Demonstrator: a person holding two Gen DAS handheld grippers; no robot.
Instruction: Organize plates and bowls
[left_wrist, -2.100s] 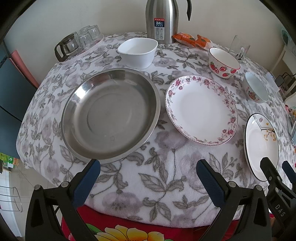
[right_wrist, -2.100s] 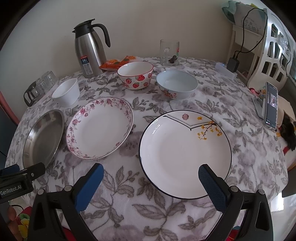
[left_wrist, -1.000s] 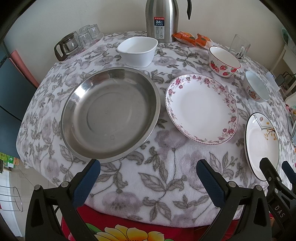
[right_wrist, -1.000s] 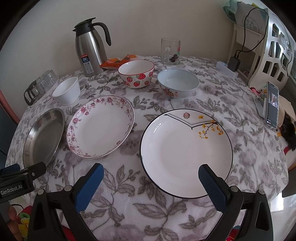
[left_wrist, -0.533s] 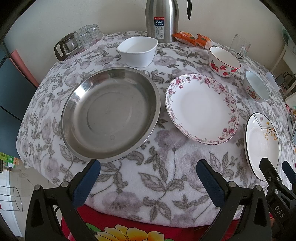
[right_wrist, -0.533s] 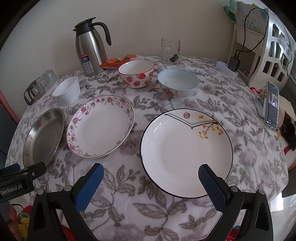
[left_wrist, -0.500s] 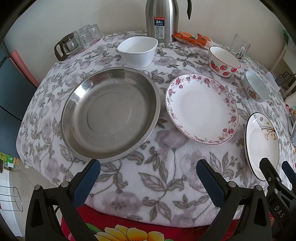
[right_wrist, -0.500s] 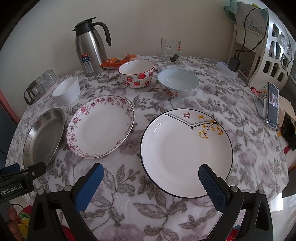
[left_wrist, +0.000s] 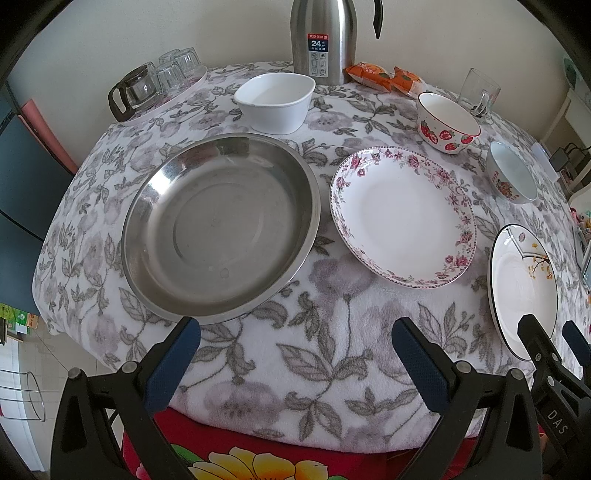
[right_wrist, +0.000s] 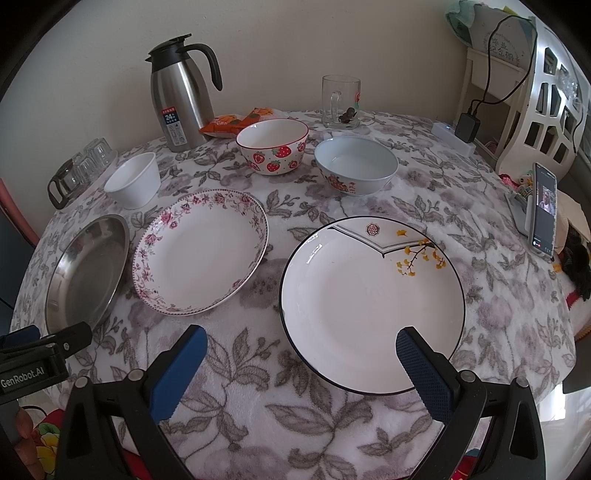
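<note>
Hovering at the near edge of the counter (left_wrist: 332, 354), the left tongs (left_wrist: 295, 354) stand wide apart with nothing between them, and the right tongs (right_wrist: 301, 358) do the same, their right blue pad overlapping the near rim of the black-rimmed plate (right_wrist: 369, 306) in that view (whether it touches cannot be told). That plate, with its yellow sprig, lies nearest on the right. Left of it, apart, sits the rose-bordered plate (left_wrist: 402, 218), and just beside that, further left, the steel plate (left_wrist: 221, 225), the largest of the three. Beyond the plates stands a row of bowls: a white squarish bowl (left_wrist: 275, 101) on the left, a strawberry bowl (right_wrist: 272, 146) in the middle, and a pale blue bowl (right_wrist: 356, 170) on the right. Further back are a tray of upturned glasses (left_wrist: 159, 83) at far left, a steel thermos jug (right_wrist: 181, 96), orange snack packets (right_wrist: 236, 120) and a glass mug (right_wrist: 340, 101) against the wall.
</note>
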